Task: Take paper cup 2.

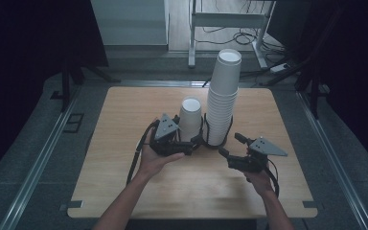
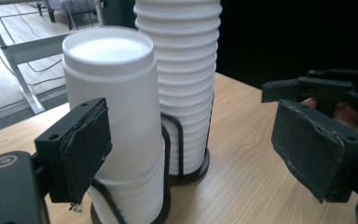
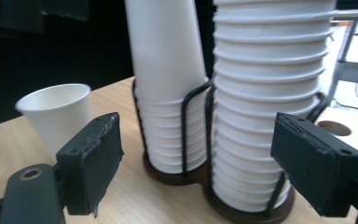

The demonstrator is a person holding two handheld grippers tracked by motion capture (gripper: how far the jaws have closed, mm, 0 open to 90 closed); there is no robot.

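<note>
Two stacks of white paper cups stand in a black wire holder (image 2: 186, 172) mid-table: a short stack (image 1: 190, 120) and a tall stack (image 1: 224, 96) to its right. My left gripper (image 1: 195, 143) is open at the base of the short stack. In the left gripper view the short stack (image 2: 116, 116) rises just behind the left pad, the tall stack (image 2: 186, 84) stands between the jaws, and nothing is gripped. My right gripper (image 1: 231, 145) is open, just right of the holder. In its view both stacks (image 3: 270, 93) stand beyond the wide jaws. A single cup (image 3: 58, 116) sits on the table at left.
The wooden table (image 1: 124, 182) has bare surface in front of and beside the holder. Behind it, on the floor, are white frame legs (image 1: 191, 43) and loose cables (image 1: 242, 36). Dark surroundings flank both sides.
</note>
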